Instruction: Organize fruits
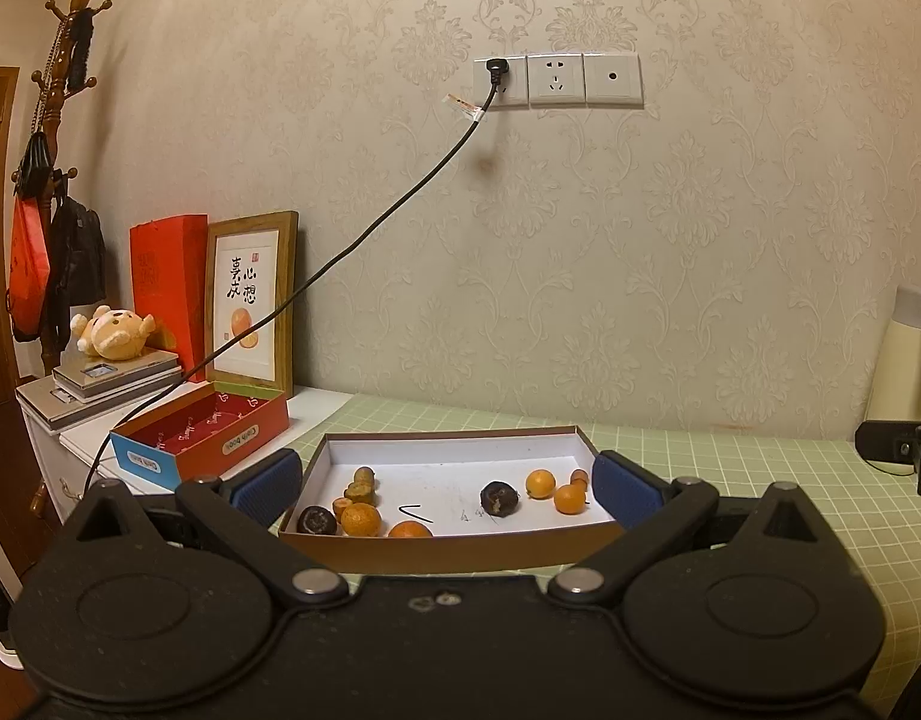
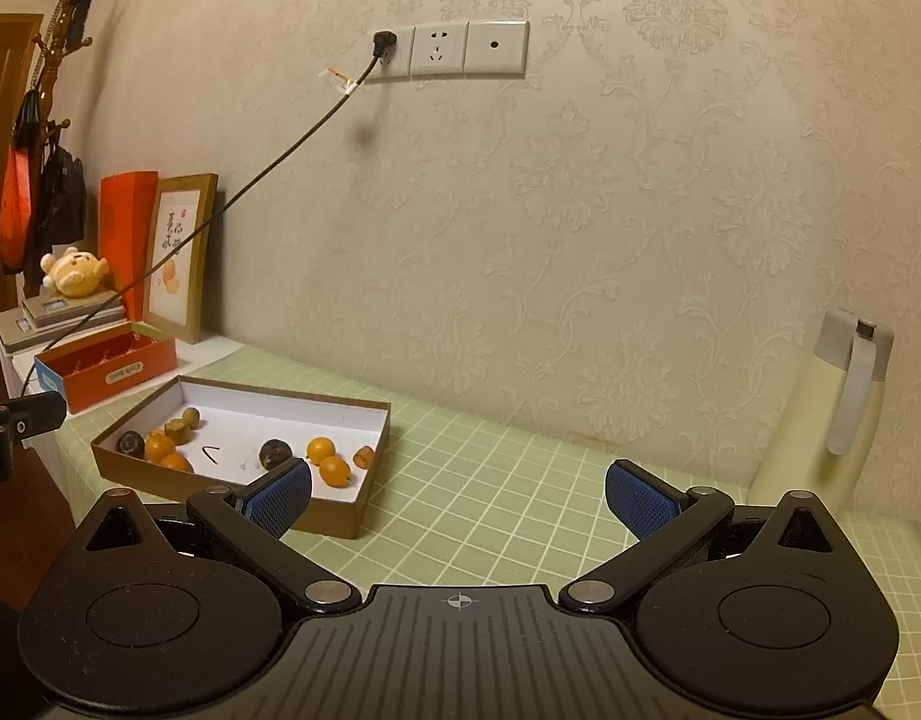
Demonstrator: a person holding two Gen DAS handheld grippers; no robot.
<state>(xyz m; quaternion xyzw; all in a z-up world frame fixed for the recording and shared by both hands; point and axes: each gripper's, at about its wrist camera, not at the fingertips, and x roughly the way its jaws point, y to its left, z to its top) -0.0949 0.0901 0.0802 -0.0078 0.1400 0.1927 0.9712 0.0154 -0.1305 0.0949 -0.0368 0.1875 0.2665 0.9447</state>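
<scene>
My left tongs (image 1: 448, 483) are spread wide and empty, framing the shallow box (image 1: 454, 543) of fruit on the desk (image 1: 730, 480). The right tongs (image 2: 457, 489) are wide too, over bare mat. The small oranges (image 1: 540, 483) look light, round and soft-skinned, so I'd pinch one gently across its middle. Only the right view shows the cream flask (image 2: 814, 414) whole.

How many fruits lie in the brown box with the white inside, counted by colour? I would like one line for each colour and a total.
In the brown box:
Orange fruits: 6 (two of them small)
Dark brown fruits: 2
Dull greenish-brown fruits: 2
Total: 10
</scene>
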